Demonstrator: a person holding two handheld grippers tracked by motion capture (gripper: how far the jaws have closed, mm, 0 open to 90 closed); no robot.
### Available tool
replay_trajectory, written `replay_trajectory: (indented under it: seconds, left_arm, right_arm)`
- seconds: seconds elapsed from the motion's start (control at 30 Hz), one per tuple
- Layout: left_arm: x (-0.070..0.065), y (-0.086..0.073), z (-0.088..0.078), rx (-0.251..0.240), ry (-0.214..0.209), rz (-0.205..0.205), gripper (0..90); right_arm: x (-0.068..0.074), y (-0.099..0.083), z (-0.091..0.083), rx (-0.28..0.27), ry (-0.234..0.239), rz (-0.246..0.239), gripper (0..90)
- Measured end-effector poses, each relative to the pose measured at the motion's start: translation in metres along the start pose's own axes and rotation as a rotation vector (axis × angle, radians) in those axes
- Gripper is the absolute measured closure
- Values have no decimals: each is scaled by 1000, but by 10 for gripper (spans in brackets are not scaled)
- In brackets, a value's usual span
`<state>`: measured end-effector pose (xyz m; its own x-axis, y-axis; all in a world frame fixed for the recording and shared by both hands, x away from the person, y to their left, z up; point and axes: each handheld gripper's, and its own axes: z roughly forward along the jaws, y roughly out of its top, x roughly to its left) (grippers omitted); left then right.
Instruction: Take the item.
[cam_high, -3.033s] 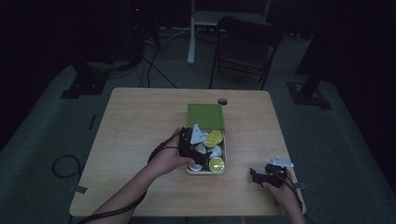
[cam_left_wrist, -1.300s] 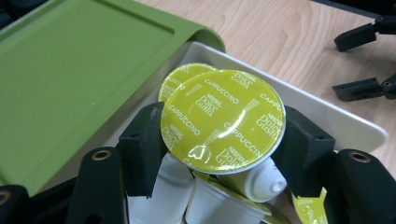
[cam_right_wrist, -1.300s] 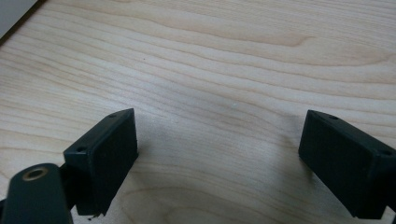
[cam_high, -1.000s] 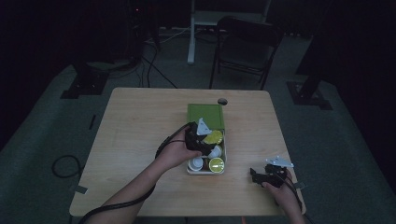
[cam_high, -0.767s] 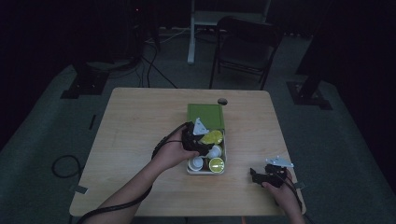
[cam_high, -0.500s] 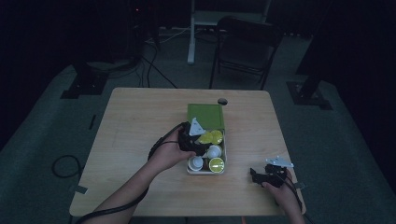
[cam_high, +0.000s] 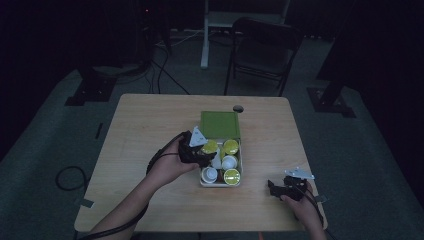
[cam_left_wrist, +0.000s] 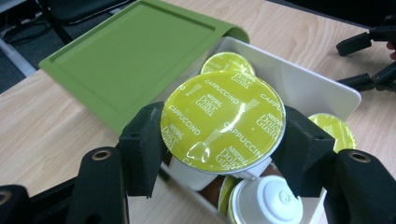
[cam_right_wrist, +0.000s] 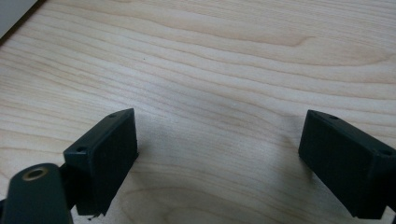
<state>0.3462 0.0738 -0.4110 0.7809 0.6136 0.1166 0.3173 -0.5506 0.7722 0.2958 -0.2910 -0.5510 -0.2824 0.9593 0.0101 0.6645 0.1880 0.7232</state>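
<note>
1. The coffee capsule (cam_left_wrist: 223, 120), yellow-green foil lid reading cappuccino, sits clamped between the pads of your left claw (cam_left_wrist: 219, 140), held above the white box (cam_left_wrist: 299, 86).
2. In the high view, your left claw (cam_high: 197, 150) hovers at the box's left edge, near the middle of the table (cam_high: 145, 125).
3. More capsules (cam_high: 230, 147) lie inside the box, some lid up, some white base up.
4. The box's green lid (cam_left_wrist: 133, 53) stands open behind them.
5. Your right claw (cam_right_wrist: 219, 163) rests spread wide and empty over bare wood at the table's near right corner, well apart from the box.
</note>
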Motion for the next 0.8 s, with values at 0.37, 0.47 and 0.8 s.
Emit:
replay_trajectory:
  seconds: [0.37, 0.47, 0.8]
  left_arm:
    - [12, -22, -12, 12, 26, -30, 392]
    - [17, -29, -16, 16, 36, -43, 392]
    - [30, -53, -29, 20, 72, -87, 391]
  right_arm:
    - [0, 0, 0, 1, 0, 0, 112]
    - [0, 0, 0, 1, 0, 0, 112]
    - [0, 0, 0, 1, 0, 2, 112]
